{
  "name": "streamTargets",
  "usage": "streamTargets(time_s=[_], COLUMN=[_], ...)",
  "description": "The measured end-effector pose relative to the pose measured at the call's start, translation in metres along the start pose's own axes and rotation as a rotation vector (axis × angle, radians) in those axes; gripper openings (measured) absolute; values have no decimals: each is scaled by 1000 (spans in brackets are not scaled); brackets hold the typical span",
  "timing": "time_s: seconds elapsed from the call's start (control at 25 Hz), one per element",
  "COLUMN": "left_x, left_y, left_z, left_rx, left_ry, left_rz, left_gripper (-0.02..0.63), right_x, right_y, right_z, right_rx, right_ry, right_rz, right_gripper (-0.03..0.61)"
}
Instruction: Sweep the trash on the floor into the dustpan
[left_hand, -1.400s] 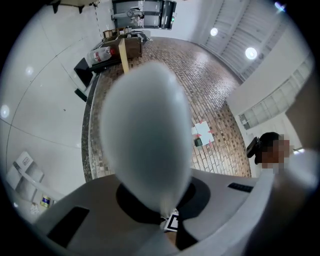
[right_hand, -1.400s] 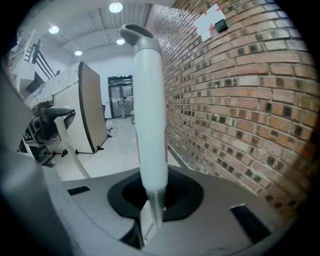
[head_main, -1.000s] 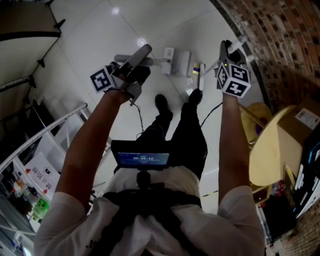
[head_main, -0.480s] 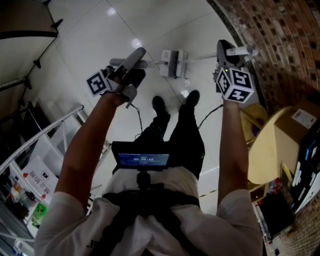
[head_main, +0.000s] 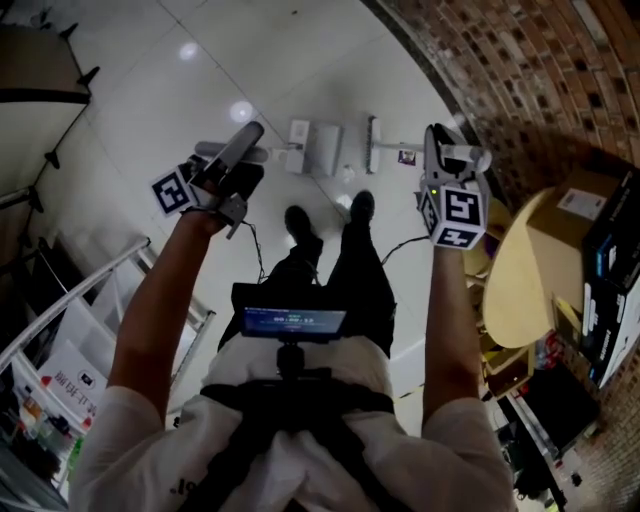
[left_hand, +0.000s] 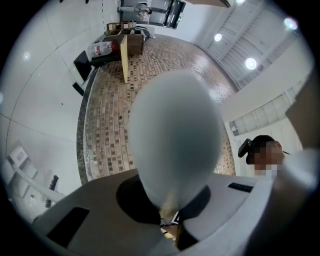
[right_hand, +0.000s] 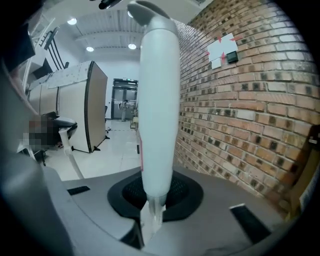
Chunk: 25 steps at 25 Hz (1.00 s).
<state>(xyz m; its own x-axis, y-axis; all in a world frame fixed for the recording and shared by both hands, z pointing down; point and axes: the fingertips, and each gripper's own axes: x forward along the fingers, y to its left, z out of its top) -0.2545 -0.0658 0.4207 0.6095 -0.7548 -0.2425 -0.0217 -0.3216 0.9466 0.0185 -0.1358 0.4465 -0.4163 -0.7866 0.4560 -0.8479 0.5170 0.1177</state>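
Beside brick wall (head_main: 520, 80), right tool (head_main: 440, 152) clamps broom handle (right_hand: 159, 100); left tool (head_main: 232, 165) clamps dustpan handle (left_hand: 175, 145); table (head_main: 520, 285) near.

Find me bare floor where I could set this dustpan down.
Bare tile lies beyond the dustpan and broom head, up to the brick wall. Crowded: round table and boxes right, rack left.
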Motion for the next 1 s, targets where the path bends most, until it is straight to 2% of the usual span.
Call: streamTargets(time_s=[0.16, 0.36, 0.48, 0.76, 1.0], left_x=[-6, -18, -16, -17, -22], left_y=[3, 17, 19, 18, 19], left_z=[-6, -14, -15, -25, -23], left_rx=[-16, -41, -43, -47, -46], left_ry=[11, 1, -2, 8, 1], left_rz=[20, 63, 65, 71, 68], left_gripper=[0, 0, 0, 0, 0], right_x=[-7, 5, 14, 14, 10], right_y=[-4, 18, 32, 41, 42], right_z=[-37, -89, -87, -76, -66], right_rx=[5, 42, 99, 258, 396], right_ry=[69, 157, 137, 83, 36], right_rz=[-36, -12, 2, -28, 9], right_gripper=[31, 31, 31, 35, 34])
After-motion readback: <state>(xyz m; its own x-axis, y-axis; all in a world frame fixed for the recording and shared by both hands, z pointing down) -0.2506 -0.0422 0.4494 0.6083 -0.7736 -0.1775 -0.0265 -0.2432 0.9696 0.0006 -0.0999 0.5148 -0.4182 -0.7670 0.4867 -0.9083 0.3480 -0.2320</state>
